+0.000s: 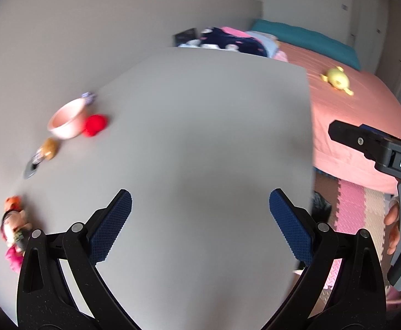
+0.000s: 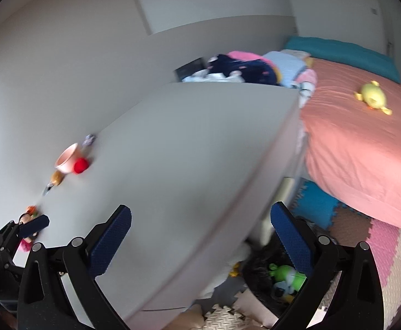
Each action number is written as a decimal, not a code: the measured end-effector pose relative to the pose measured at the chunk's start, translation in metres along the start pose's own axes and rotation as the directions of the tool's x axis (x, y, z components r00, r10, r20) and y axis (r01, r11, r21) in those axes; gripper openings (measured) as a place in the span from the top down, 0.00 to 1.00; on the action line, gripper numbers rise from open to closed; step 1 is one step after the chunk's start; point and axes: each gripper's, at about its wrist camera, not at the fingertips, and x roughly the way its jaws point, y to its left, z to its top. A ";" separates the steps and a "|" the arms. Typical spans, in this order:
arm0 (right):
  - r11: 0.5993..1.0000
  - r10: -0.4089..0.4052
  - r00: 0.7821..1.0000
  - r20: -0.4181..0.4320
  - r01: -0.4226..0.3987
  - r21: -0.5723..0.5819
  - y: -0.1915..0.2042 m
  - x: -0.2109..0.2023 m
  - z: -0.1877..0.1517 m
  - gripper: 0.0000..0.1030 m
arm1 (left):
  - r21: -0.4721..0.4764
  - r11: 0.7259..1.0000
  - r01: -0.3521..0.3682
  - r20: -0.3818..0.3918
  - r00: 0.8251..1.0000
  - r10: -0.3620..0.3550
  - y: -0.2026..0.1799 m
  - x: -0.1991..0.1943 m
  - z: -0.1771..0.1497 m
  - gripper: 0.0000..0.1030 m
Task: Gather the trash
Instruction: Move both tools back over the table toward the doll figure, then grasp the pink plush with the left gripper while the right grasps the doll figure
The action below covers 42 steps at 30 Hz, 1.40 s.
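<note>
My left gripper (image 1: 200, 220) is open and empty above the grey table (image 1: 200, 137). My right gripper (image 2: 200, 236) is open and empty over the table's right edge (image 2: 255, 192). At the table's far left stand a pink bowl (image 1: 67, 122), a red crumpled lump (image 1: 95, 125), a brown lump (image 1: 49, 148) and a small bluish wrapper (image 1: 89, 97). The same bowl (image 2: 67, 161) and red lump (image 2: 80, 165) show in the right wrist view. A black bag (image 2: 272, 280) on the floor beside the table holds green and blue items (image 2: 287, 273).
Small toy figures (image 1: 14, 228) lie at the table's near left edge. A bed with a pink cover (image 2: 365, 151), a yellow plush (image 2: 373, 99) and a heap of clothes (image 2: 241, 68) stands to the right. Foam mats (image 2: 379, 247) cover the floor. The right gripper's body (image 1: 379, 154) shows in the left wrist view.
</note>
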 end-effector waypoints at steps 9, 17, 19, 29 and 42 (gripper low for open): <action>0.989 0.109 0.991 -0.073 -0.116 -0.094 0.078 0.024 -0.001 0.02 | -0.123 0.987 -0.103 -0.017 0.995 0.102 0.085 -0.022 -0.028 0.06; 0.965 0.177 0.974 -0.140 -0.200 -0.168 0.145 0.039 -0.010 0.02 | -0.177 0.964 -0.201 -0.040 0.980 0.197 0.146 -0.036 -0.055 0.06; 0.958 0.194 0.969 -0.154 -0.221 -0.183 0.160 0.042 -0.013 0.02 | -0.181 0.956 -0.231 -0.040 0.973 0.228 0.160 -0.039 -0.062 0.06; 0.931 0.224 0.954 -0.200 -0.270 -0.245 0.215 0.055 -0.025 0.02 | -0.170 0.952 -0.255 -0.060 0.967 0.249 0.211 -0.022 -0.097 0.06; 0.898 0.230 0.935 -0.271 -0.312 -0.311 0.268 0.081 -0.047 0.02 | -0.183 0.968 -0.170 -0.069 0.985 0.159 0.239 -0.006 -0.105 0.37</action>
